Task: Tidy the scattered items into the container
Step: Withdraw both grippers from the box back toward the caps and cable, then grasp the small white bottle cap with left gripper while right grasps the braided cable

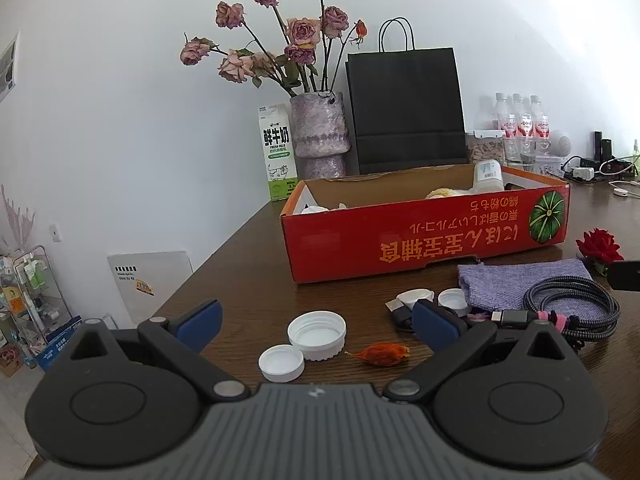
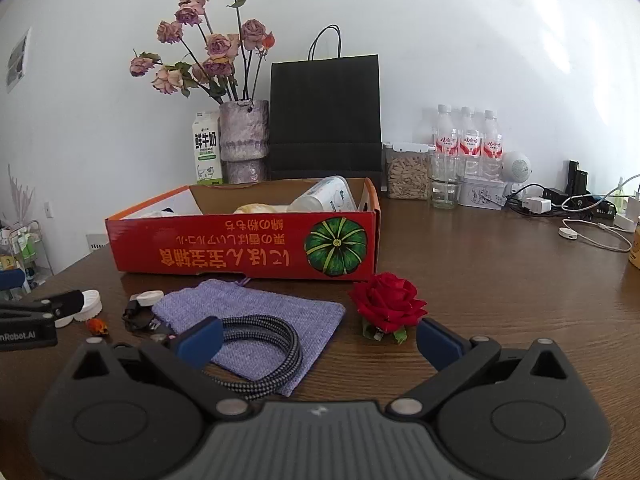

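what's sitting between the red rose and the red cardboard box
Nothing: in the right wrist view, only bare brown wooden table separates the red rose from the red cardboard box. The purple woven pouch lies off to the rose's left.

A dark brown wooden table [image 2: 500,280] runs back to a plain white wall [image 2: 440,40]. At the far edge, left of centre, a white milk carton with green print [image 2: 208,152] stands just beside a mottled purple stone-look vase [image 2: 244,140] that holds dried, faded pink roses [image 2: 208,48]. To the right of the vase a black paper carrier bag with cord handles [image 2: 325,116] stands upright against the wall. Further right come a clear lidded jar of pale pellets [image 2: 407,176], clear plastic bottles with red labels [image 2: 468,140], a white round speaker [image 2: 517,167], and a tangle of chargers and white cables [image 2: 580,208]. Far left, below table level, stands a wire rack [image 1: 30,280].
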